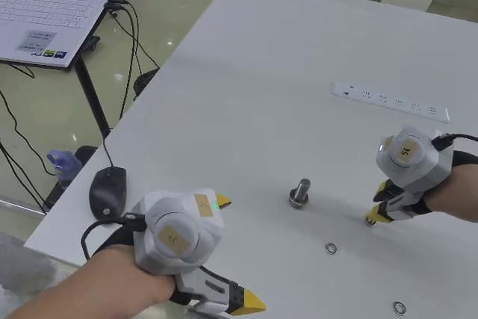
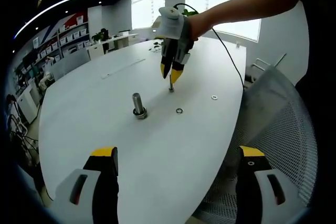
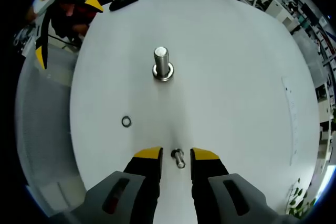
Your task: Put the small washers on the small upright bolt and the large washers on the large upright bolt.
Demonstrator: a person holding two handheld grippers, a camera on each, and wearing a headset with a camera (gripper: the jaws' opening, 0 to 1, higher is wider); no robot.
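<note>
Claws over white table (image 1: 261,72), two washers lying loose

Left gripper (image 1: 237,253) hangs by the near table edge, jaws spread wide with nothing between them; the hand (image 1: 112,282) holding it is cut off by the picture edge. Large bolt (image 1: 299,192) stands upright mid-table; the ring at its foot may be a washer, but it is too small to tell. One washer (image 1: 331,248) lies flat just right of it, and a second washer (image 1: 399,308) lies farther right. Small bolt (image 3: 178,158) stands between the jaws of the right gripper (image 3: 176,153), which are a little apart and seem not to touch it; the head view half hides it.
</note>
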